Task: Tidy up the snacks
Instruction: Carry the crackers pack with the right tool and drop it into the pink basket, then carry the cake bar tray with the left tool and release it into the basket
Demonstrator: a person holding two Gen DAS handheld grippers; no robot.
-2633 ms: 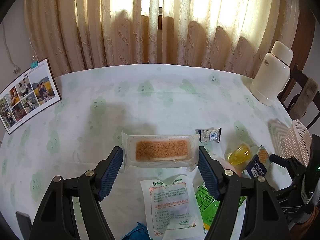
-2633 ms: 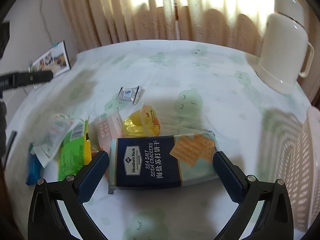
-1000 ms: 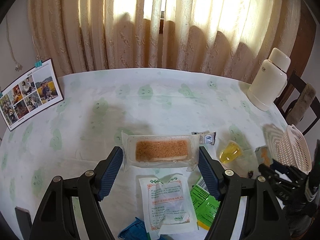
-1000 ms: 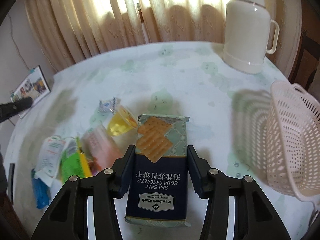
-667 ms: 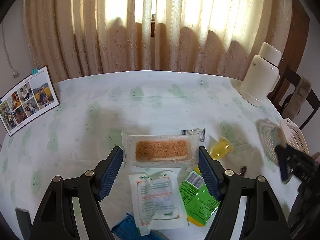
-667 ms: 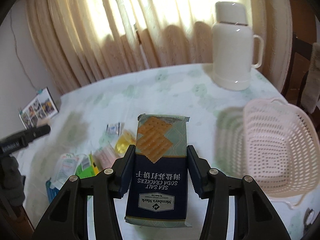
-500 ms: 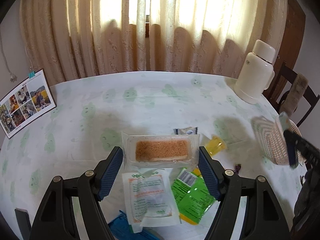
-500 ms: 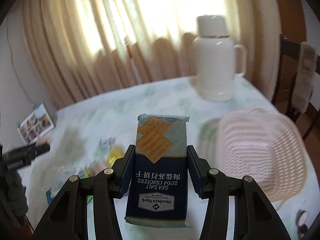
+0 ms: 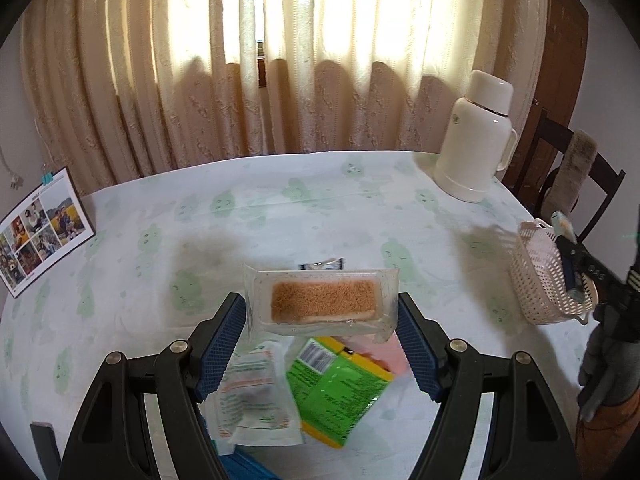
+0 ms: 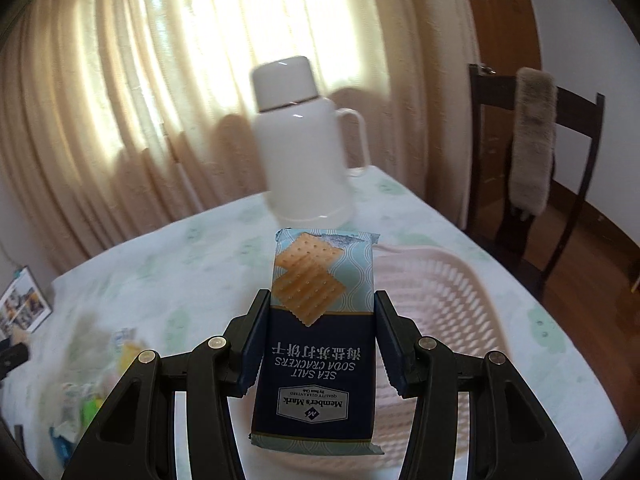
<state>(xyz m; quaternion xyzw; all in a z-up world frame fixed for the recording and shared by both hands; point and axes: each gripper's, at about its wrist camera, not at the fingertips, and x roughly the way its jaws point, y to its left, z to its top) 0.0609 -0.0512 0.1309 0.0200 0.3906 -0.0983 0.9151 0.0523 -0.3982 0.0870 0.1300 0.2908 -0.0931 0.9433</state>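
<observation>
My left gripper is shut on a clear packet with a brown cake and holds it above the table. Below it lie a green snack bag and a white printed pouch. My right gripper is shut on a blue pack of sea salt soda crackers and holds it over the pink perforated basket. In the left wrist view the basket stands at the table's right edge with the right gripper above it.
A white thermos jug stands at the back right; it also shows in the right wrist view. A photo calendar leans at the left. A dark chair stands beyond the table's right side. Curtains hang behind.
Both grippers have lifted with their packets. The right gripper closed on the crackers, turned them lengthwise and carried them right, over the basket. The left gripper rose with the cake packet.
</observation>
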